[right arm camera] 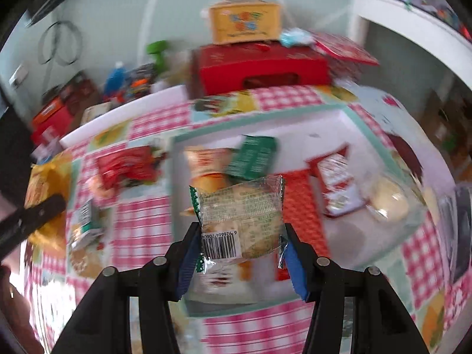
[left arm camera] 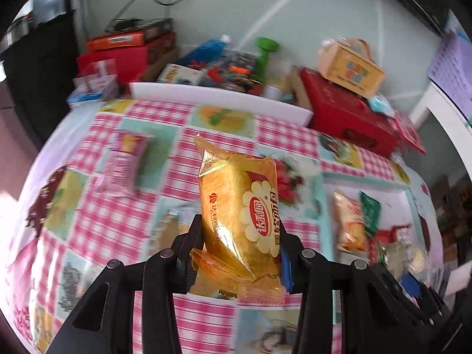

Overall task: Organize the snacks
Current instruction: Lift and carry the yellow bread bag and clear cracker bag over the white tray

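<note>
My left gripper (left arm camera: 240, 230) is shut on a yellow bread packet (left arm camera: 236, 206) with a red and white flower logo, held above the checked tablecloth. My right gripper (right arm camera: 240, 236) is shut on a clear cake packet (right arm camera: 240, 221) with a barcode and green edges, held over the white tray (right arm camera: 324, 124). The tray holds several snacks: a green packet (right arm camera: 253, 156), an orange packet (right arm camera: 206, 165), red packets (right arm camera: 336, 183) and a pale bun packet (right arm camera: 389, 197). The left gripper's finger and yellow packet (right arm camera: 44, 188) show at the left edge of the right wrist view.
Loose snacks lie on the cloth: a pink packet (left arm camera: 124, 162), a red packet (right arm camera: 126, 165), a small green-white packet (right arm camera: 85, 227). A red box (right arm camera: 259, 67) with a yellow carton (right arm camera: 243, 17) on top, a green dumbbell (left arm camera: 264, 54) and stacked boxes (left arm camera: 124, 50) crowd the far edge.
</note>
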`<action>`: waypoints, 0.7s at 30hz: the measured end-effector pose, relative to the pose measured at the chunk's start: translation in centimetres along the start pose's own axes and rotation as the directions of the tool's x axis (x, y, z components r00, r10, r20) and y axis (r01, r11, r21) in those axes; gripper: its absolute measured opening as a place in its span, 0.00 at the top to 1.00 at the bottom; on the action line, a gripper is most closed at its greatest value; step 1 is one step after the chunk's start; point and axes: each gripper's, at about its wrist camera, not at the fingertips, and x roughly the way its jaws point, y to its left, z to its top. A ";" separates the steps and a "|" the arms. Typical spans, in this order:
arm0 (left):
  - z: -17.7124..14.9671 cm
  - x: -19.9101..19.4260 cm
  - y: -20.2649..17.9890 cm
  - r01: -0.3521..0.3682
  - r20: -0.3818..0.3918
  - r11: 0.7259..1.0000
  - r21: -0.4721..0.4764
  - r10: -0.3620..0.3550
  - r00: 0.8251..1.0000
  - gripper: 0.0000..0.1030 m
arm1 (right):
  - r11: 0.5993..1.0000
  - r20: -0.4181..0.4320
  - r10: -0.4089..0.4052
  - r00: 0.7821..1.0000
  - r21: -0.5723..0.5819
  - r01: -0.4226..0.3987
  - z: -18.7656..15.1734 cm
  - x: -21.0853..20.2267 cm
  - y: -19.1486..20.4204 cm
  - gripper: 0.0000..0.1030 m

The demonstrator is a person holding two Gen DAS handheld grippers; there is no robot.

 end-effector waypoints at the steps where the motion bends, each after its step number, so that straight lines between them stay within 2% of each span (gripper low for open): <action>1: -0.2 0.2 -0.9 0.014 -0.008 1.000 0.017 -0.014 1.000 0.57 | 1.000 -0.002 -0.009 1.000 0.019 0.009 0.1 0.1 -0.8 0.45; 6: -1.2 0.8 -5.3 0.064 -0.035 0.991 0.114 -0.060 0.998 0.57 | 0.991 -0.017 -0.069 0.997 0.110 0.071 0.6 0.3 -4.9 0.45; 11: -2.4 1.3 -8.9 0.131 -0.074 0.975 0.178 -0.120 0.990 0.56 | 0.979 -0.033 -0.097 0.995 0.175 0.101 0.8 0.3 -8.1 0.45; 21: -5.0 2.8 -14.3 0.208 -0.143 0.937 0.281 -0.174 0.974 0.56 | 0.966 -0.052 -0.097 0.994 0.234 0.106 0.9 0.5 -11.2 0.44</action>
